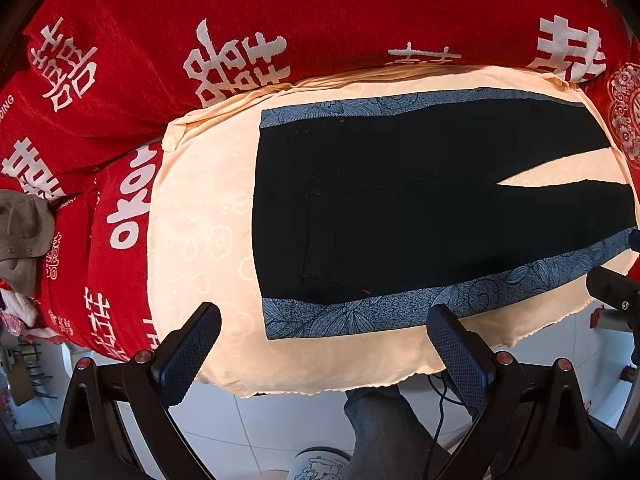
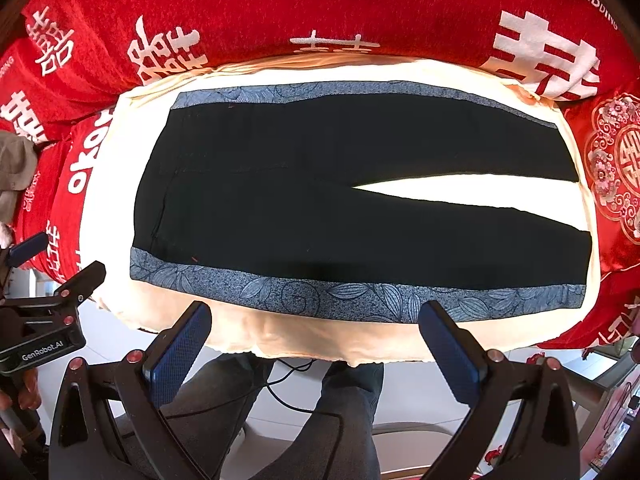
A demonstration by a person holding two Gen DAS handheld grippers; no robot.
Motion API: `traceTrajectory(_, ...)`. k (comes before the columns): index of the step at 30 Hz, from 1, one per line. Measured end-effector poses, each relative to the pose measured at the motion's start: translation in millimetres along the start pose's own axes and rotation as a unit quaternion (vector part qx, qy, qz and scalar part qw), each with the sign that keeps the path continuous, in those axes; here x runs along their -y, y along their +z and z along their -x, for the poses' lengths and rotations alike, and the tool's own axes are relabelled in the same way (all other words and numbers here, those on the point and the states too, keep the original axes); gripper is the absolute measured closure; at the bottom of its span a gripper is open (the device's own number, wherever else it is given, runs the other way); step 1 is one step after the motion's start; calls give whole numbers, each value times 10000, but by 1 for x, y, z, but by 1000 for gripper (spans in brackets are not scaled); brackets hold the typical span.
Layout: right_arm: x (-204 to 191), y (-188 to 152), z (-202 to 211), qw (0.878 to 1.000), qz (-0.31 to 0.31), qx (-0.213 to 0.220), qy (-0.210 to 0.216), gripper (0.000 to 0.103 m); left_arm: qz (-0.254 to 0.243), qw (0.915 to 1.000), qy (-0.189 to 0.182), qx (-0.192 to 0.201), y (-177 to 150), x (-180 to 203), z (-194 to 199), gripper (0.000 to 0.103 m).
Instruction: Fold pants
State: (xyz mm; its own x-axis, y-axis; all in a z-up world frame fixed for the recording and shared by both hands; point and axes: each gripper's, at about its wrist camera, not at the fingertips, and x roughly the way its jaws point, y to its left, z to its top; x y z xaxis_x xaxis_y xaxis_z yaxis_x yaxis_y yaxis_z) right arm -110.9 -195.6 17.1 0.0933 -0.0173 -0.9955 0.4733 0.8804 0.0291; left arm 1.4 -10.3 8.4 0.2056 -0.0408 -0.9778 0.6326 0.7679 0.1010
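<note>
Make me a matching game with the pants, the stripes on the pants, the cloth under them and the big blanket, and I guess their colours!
Things:
1. pants
2. side stripes
3. cloth under the pants
4. blanket with white writing

Colours:
A. red
B. cream
C. black
D. blue-grey with leaves

Right pairs: 1-C, 2-D, 3-B, 4-A
</note>
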Motion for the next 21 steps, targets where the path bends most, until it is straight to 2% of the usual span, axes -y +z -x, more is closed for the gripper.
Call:
traceTrajectory(13, 6, 0, -1, 10000, 29, -21, 61, 0, 96, 9998, 157, -77, 1, 8, 3, 0)
traceTrajectory(21, 22, -3, 1, 9996, 125, -60, 239, 0, 666, 9973, 262, -159, -1, 14, 14, 0)
